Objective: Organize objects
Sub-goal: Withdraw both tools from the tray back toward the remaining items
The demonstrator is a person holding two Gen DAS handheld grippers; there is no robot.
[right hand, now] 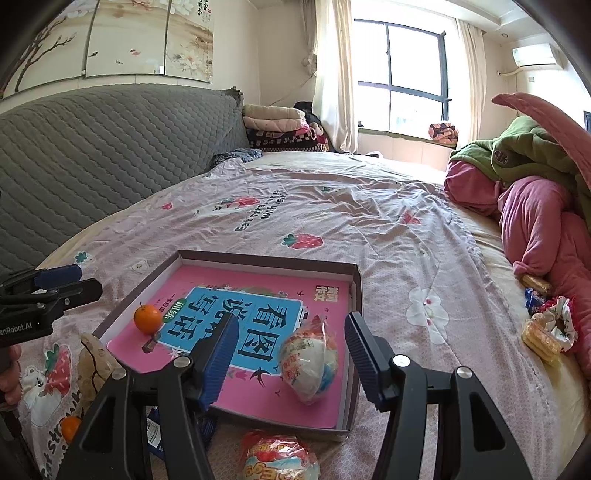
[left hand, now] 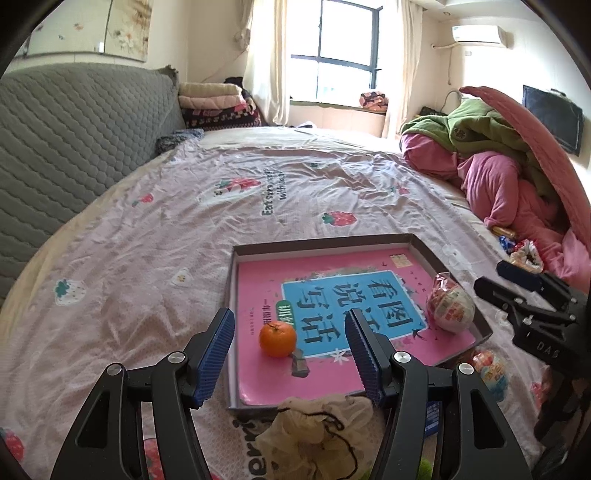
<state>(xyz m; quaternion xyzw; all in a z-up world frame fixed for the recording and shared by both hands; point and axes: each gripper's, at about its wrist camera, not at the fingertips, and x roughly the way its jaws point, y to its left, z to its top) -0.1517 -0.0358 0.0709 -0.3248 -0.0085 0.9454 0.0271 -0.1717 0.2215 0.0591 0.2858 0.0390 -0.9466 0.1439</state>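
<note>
I see a grey quilted headboard (right hand: 110, 147) along the bed's left side, under painted floral wall panels (right hand: 122, 37). Past it sit folded blankets in a stack (right hand: 277, 127), beside cream curtains (right hand: 332, 74) and a dark-framed window (right hand: 410, 70). A white air conditioner (left hand: 480, 35) hangs high on the wall. At right, what looks like a dark flat screen (left hand: 552, 118).

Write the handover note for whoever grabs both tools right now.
Left tool: open, empty, over the box's near edge by the orange.
Right tool: open, empty, around the wrapped egg toy, not closed.
Box: holds a pink book, the orange and that egg toy.
Left to do: second egg toy, another orange, drawstring pouch and snack packs lie on the bed outside the box.
</note>
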